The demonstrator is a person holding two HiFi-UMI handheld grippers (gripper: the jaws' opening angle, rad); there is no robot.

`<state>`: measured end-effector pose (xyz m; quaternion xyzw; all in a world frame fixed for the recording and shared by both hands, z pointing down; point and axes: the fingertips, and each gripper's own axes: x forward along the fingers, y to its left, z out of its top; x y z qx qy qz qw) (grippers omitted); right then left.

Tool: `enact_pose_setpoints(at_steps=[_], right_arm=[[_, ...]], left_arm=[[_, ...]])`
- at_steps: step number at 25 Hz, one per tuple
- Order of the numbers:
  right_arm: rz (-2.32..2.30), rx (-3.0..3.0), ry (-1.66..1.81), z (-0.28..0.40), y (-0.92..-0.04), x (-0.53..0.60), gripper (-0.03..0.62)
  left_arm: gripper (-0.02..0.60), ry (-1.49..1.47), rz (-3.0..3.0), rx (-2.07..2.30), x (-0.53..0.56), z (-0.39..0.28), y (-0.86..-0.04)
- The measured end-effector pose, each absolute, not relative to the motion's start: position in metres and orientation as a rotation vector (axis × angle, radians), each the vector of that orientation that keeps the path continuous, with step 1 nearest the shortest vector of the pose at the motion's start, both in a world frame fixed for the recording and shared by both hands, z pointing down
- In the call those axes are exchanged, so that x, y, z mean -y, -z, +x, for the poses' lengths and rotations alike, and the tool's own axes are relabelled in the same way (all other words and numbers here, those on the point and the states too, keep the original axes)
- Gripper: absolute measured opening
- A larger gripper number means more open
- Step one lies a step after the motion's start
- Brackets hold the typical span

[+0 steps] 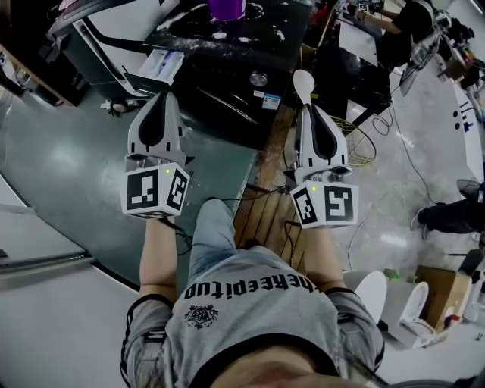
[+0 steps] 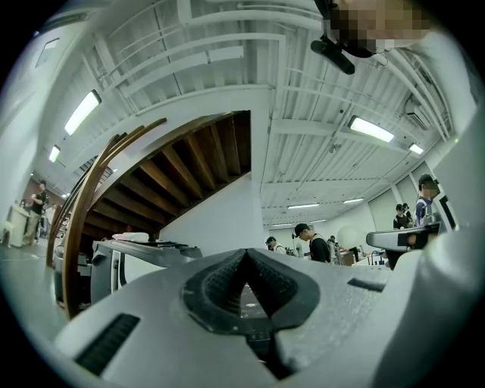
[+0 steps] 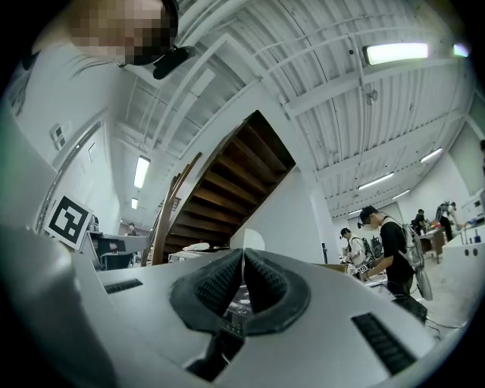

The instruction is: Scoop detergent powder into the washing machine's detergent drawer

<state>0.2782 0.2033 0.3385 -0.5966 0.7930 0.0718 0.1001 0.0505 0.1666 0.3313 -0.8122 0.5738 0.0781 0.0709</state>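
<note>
The right gripper [image 1: 311,114] is clamped on a white scoop [image 1: 304,83] whose bowl points to twelve o'clock, toward the dark, powder-flecked machine top [image 1: 258,34], while the left gripper [image 1: 165,102], at its nine o'clock, has its jaws pressed together on nothing.

Workshop hall: floor cables [image 1: 362,145], timber staircase [image 3: 227,186]

purple container [image 1: 226,7] cut by top edge, spoon [image 1: 304,83] handle hidden in right tool [image 1: 305,108]
</note>
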Motion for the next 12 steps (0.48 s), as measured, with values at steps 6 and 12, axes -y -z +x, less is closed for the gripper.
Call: enact_pose_setpoints(at_steps=[6, 12], right_arm=[[-1.802, -2.31, -0.191, 0.262, -0.322, -0.138, 0.008], [-1.833, -2.259, -0.182, 0.236, -0.285, -0.077, 0.008]], left_arm=[[0.003, -0.302, -2.498, -1.656, -0.097, 0.037, -0.311], [0.003, -0.347, -2.543, -1.542, -0.037, 0.02, -0.267]])
